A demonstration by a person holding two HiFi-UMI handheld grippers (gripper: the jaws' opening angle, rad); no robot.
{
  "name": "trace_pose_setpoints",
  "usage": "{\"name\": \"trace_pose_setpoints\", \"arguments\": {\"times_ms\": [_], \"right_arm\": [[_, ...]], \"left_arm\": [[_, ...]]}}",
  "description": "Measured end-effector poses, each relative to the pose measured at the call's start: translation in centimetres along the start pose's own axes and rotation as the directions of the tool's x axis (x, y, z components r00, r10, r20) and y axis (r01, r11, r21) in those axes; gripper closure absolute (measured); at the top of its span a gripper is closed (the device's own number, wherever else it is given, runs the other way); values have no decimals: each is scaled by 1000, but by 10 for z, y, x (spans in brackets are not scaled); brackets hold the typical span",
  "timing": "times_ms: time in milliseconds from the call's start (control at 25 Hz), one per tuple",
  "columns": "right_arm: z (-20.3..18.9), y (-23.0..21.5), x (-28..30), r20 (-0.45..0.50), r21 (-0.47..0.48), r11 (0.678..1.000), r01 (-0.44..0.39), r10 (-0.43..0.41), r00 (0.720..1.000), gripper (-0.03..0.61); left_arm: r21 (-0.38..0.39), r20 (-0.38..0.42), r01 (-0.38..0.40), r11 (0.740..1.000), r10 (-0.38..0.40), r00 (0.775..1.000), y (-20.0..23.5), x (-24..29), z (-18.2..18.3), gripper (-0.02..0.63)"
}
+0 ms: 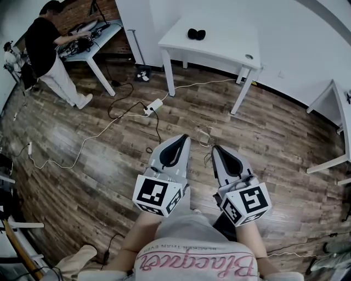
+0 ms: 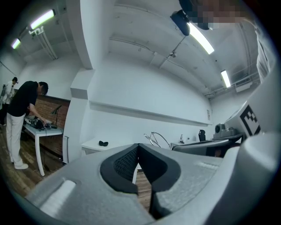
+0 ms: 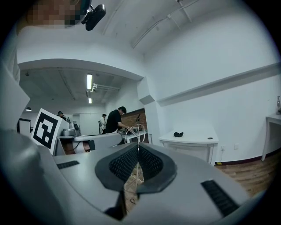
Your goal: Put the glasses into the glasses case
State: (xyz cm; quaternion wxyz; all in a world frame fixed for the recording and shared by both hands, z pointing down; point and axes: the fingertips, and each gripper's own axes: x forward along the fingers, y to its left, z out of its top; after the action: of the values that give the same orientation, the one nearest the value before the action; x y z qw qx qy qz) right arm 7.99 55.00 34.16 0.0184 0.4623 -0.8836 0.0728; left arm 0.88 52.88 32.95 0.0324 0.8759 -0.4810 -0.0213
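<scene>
- Being looked down on from the head view: a dark plank floor (image 1: 82,164), which is being crossed by a white cable (image 1: 98,134) running to a power strip (image 1: 153,105).
- A white table (image 1: 225,38) is being seen against the white wall. A small dark object (image 1: 196,34) is lying on its top, well apart from both grippers. It is too small for it to be told whether it is the glasses, the case, or both.
- A cluttered second table (image 1: 107,34) is being leaned over by a person in a black top (image 1: 46,38) at upper left, beside a brick wall (image 1: 82,13).
- The left gripper (image 1: 183,138) and the right gripper (image 1: 217,148) are being held side by side, low, just ahead of the wearer's lap.
- Left gripper view: the jaws are being held together, tips touching, with nothing between them. Ceiling strip lights (image 2: 203,38) are being shown here, out of the head view's downward frame.
- Right gripper view: the jaws are likewise being pressed tip to tip, empty. An arched opening (image 3: 79,66) onto a lit back room is being shown only here.
</scene>
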Motion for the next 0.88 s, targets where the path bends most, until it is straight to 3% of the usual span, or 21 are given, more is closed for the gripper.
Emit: {"name": "trace_pose_setpoints", "arguments": {"times_ms": [440, 880], "right_arm": [[8, -47, 98, -63, 26, 1000, 12, -10, 998, 566], [25, -72, 199, -74, 8, 999, 39, -39, 997, 565]], "left_arm": [[-57, -41, 5, 998, -7, 999, 77, 80, -4, 610], [-27, -46, 66, 997, -67, 997, 148, 157, 10, 611]]}}
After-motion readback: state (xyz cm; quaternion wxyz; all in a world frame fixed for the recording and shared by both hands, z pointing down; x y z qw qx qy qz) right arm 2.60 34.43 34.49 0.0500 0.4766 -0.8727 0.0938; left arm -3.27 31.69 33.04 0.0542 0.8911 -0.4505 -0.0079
